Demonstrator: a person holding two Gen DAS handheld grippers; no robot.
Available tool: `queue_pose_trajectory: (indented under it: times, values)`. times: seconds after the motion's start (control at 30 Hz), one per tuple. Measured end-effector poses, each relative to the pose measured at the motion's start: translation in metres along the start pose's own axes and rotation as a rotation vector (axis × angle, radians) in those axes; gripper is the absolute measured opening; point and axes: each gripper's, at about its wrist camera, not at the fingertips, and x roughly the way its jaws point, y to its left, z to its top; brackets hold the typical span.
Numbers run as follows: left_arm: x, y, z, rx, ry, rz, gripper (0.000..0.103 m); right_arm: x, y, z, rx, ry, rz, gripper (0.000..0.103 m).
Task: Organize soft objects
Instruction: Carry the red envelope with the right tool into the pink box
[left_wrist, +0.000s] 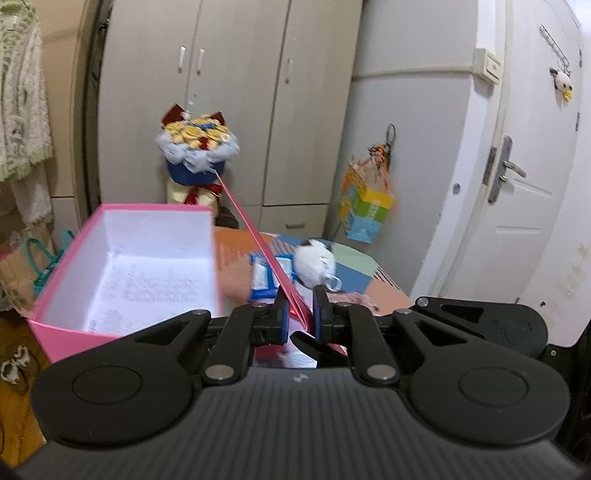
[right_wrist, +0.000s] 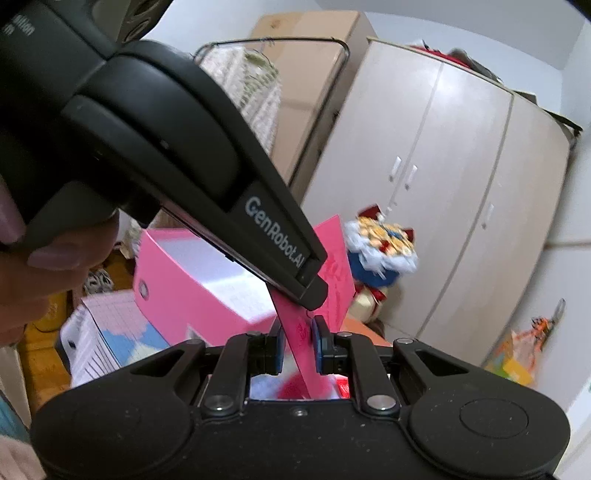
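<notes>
An open pink box (left_wrist: 122, 266) with a white inside stands at the left; it also shows in the right wrist view (right_wrist: 192, 288). A thin pink lid (left_wrist: 258, 236) stands on edge between my left gripper's (left_wrist: 300, 306) blue pads, which are close on it. In the right wrist view the same pink lid (right_wrist: 332, 266) passes between my right gripper's (right_wrist: 297, 332) pads, with a small gap on each side. The left gripper's body (right_wrist: 184, 147) crosses above it. A white plush toy (left_wrist: 316, 264) and a blue packet (left_wrist: 264, 275) lie on the table.
A colourful patchwork table top (left_wrist: 354, 269) holds the objects. A flower bouquet in a blue wrap (left_wrist: 197, 151) stands behind the box. Beige wardrobes (left_wrist: 236, 92), a white door (left_wrist: 517, 166) and a hanging bag (left_wrist: 365, 206) are behind.
</notes>
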Motion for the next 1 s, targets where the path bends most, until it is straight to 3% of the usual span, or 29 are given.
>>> queue_pose_trajectory:
  times: [0.27, 0.33, 0.67, 1.0]
  values:
    - [0.006, 0.065, 0.029, -0.055, 0.037, 0.012, 0.011, 0.045, 0.017, 0.041, 0.034, 0.018, 0.075, 0.016]
    - [0.016, 0.076, 0.037, -0.002, 0.041, 0.007, 0.011, 0.064, 0.018, 0.051, 0.026, 0.043, 0.091, 0.016]
    - [0.083, 0.16, 0.05, -0.233, 0.108, -0.047, 0.01, 0.165, 0.01, 0.071, -0.035, 0.194, 0.181, 0.016]
    - [0.133, 0.202, 0.039, -0.352, 0.206, -0.05, 0.01, 0.235, 0.007, 0.066, -0.011, 0.339, 0.291, 0.016]
